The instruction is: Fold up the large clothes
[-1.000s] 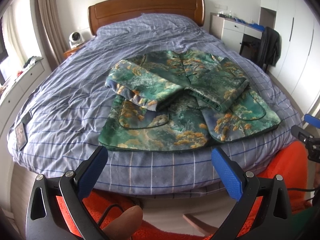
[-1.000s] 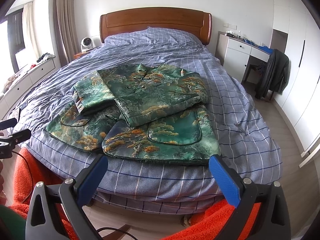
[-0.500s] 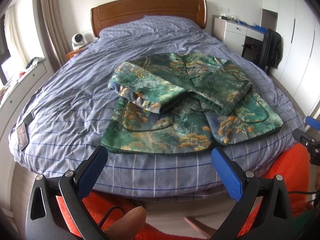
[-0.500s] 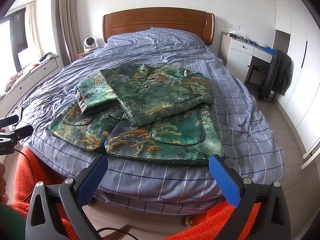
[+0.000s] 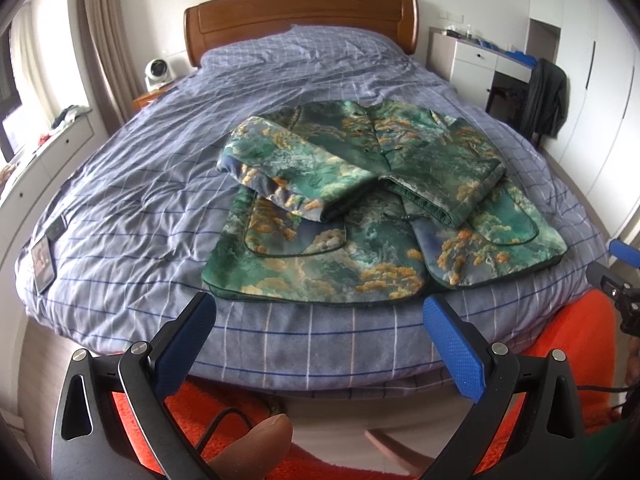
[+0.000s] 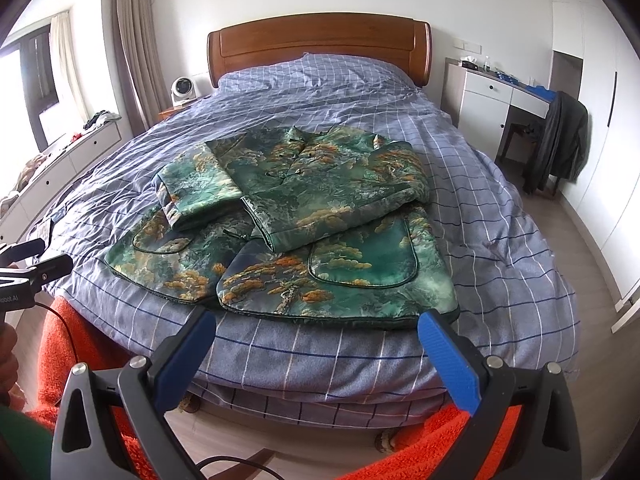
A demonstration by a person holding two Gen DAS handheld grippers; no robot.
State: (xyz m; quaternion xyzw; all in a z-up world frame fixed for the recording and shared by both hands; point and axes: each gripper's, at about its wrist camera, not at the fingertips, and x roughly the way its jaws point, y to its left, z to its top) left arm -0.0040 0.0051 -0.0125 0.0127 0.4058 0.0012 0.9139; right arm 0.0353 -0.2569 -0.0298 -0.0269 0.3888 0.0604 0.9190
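Jacket [image 5: 360, 208] lies mid-frame on bed [image 5: 140, 184], both sleeves folded across its front. Left claw [image 5: 320, 332] and right claw [image 6: 316, 340] released, empty, lower frame, short of hem.

Both wrist cameras look from the bed's [image 5: 120, 184] near foot toward the far headboard [image 6: 320, 46], sharing the jacket [image 5: 360, 216].
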